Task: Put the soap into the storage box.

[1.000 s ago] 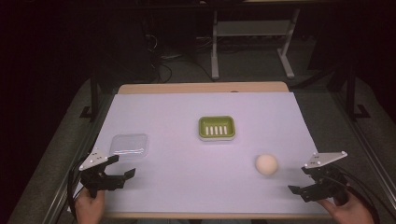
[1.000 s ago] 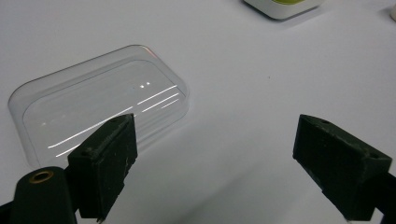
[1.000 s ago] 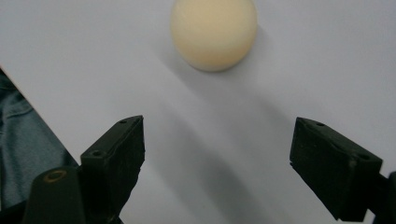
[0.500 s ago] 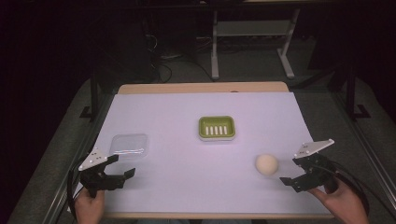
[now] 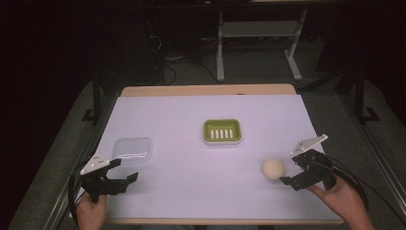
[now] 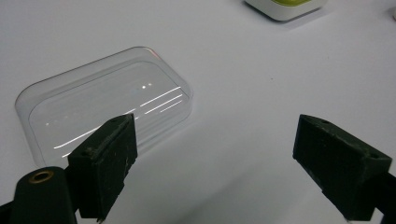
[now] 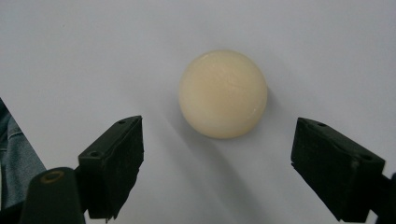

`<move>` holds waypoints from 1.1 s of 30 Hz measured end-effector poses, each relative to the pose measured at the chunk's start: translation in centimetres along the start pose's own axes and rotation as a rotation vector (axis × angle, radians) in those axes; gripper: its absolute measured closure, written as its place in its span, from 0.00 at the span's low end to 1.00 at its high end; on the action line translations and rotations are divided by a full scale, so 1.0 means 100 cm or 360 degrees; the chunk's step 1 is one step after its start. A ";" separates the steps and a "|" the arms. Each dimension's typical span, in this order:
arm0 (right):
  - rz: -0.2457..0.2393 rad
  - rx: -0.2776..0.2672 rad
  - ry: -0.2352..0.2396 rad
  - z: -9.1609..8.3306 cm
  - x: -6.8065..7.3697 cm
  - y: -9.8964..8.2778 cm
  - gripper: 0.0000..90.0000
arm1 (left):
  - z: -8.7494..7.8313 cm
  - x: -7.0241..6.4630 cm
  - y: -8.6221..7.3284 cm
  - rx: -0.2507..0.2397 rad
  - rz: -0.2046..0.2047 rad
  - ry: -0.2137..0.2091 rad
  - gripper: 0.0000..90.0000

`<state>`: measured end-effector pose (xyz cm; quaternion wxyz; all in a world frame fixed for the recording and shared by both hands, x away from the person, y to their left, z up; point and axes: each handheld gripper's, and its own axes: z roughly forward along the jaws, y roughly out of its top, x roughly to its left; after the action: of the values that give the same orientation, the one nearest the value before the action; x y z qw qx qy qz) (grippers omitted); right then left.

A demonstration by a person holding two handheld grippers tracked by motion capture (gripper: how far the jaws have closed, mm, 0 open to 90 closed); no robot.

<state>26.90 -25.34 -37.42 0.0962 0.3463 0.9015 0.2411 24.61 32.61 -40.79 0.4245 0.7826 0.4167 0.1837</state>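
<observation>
A round cream soap ball (image 5: 273, 168) lies on the white sheet at the right front. My right gripper (image 5: 289, 170) is open just to its right, jaws pointing at it. In the right gripper view the ball (image 7: 223, 93) sits a little ahead of the open right gripper (image 7: 219, 163), centred between the jaws and touching neither. My left gripper (image 5: 125, 170) stands open at the left front, with nothing between its jaws. A clear plastic lid (image 5: 132, 149) lies just beyond it; in the left gripper view the lid (image 6: 107, 100) is ahead and left of the left gripper (image 6: 224, 158).
A green soap dish (image 5: 221, 131) with white slats sits at the middle of the white sheet (image 5: 182, 115); its corner (image 6: 285, 7) shows in the left gripper view. The table's wooden far edge (image 5: 206, 90) and dark side rails border the sheet.
My right gripper has moved left and forward, closing in on the soap ball. The left gripper has stayed where it was.
</observation>
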 end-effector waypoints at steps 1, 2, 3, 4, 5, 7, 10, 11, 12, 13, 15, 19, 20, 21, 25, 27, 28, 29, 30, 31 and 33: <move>0.0000 0.0000 0.0000 0.000 0.000 0.000 0.18 | 0.000 0.000 0.000 0.0000 0.0000 0.0000 0.14; 0.0003 0.0001 0.0006 0.000 0.000 0.002 0.18 | 0.000 0.000 0.000 -0.0001 0.0002 0.0002 0.14; 0.0003 0.0001 0.0006 0.000 0.000 0.002 0.18 | 0.000 0.000 0.000 -0.0001 0.0002 0.0002 0.14; 0.0004 -0.0002 0.0005 0.001 0.000 0.002 0.18 | 0.000 0.000 0.000 0.0001 0.0001 0.0000 0.14; 0.0003 -0.0001 0.0007 0.002 0.000 0.004 0.18 | 0.000 0.000 0.000 0.0003 -0.0001 0.0000 0.14; -0.0010 0.0012 0.0015 0.004 0.000 0.007 0.18 | 0.001 0.000 0.000 0.0006 -0.0002 -0.0001 0.14; -0.0019 0.0030 0.0022 0.007 0.000 0.010 0.18 | 0.001 0.000 0.000 0.0006 0.0000 -0.0001 0.14; -0.0019 0.0030 0.0022 0.007 0.000 0.010 0.18 | 0.000 0.000 0.000 0.0007 0.0003 0.0000 0.14; -0.0013 0.0035 0.0025 0.008 0.001 0.011 0.18 | 0.000 0.000 0.000 0.0005 0.0003 0.0001 0.14; -0.0024 0.0040 0.0025 0.009 0.001 0.012 0.18 | 0.000 0.000 0.000 0.0004 0.0005 0.0002 0.14; -0.0032 0.0050 0.0020 0.011 0.001 0.013 0.18 | 0.000 0.000 0.000 0.0004 0.0003 0.0000 0.14; -0.0037 0.0074 0.0019 0.014 0.000 0.014 0.18 | 0.001 0.000 0.000 0.0006 0.0001 0.0001 0.14; -0.0022 0.0090 0.0024 0.016 0.000 0.014 0.18 | 0.001 0.000 0.000 0.0008 0.0002 0.0001 0.14; -0.0023 0.0093 0.0025 0.017 0.001 0.014 0.18 | 0.001 0.000 0.000 0.0008 0.0002 0.0001 0.14; -0.0028 0.0109 0.0030 0.021 0.001 0.016 0.17 | 0.001 0.000 0.000 0.0010 0.0006 0.0000 0.14; -0.0029 0.0118 0.0031 0.023 0.001 0.017 0.17 | 0.001 0.000 0.000 0.0010 0.0008 0.0000 0.14; -0.0029 0.0118 0.0031 0.023 0.001 0.017 0.17 | 0.001 0.000 0.000 0.0015 0.0010 0.0002 0.14; -0.0033 0.0127 0.0025 0.024 0.001 0.018 0.17 | 0.001 0.000 0.000 0.0011 0.0008 0.0001 0.14; -0.0029 0.0137 0.0027 0.027 0.001 0.020 0.17 | 0.001 0.000 0.000 0.0010 0.0002 0.0002 0.14; -0.0038 0.0140 0.0028 0.029 0.001 0.021 0.17 | 0.001 0.001 0.000 0.0010 0.0005 0.0002 0.14; -0.0035 0.0151 0.0029 0.031 0.001 0.022 0.17 | 0.001 0.001 0.000 0.0011 0.0003 0.0001 0.14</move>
<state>29.14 -22.71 -38.95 0.0741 0.3382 0.9165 0.2004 24.75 32.60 -40.87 0.4215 0.7843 0.4168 0.1827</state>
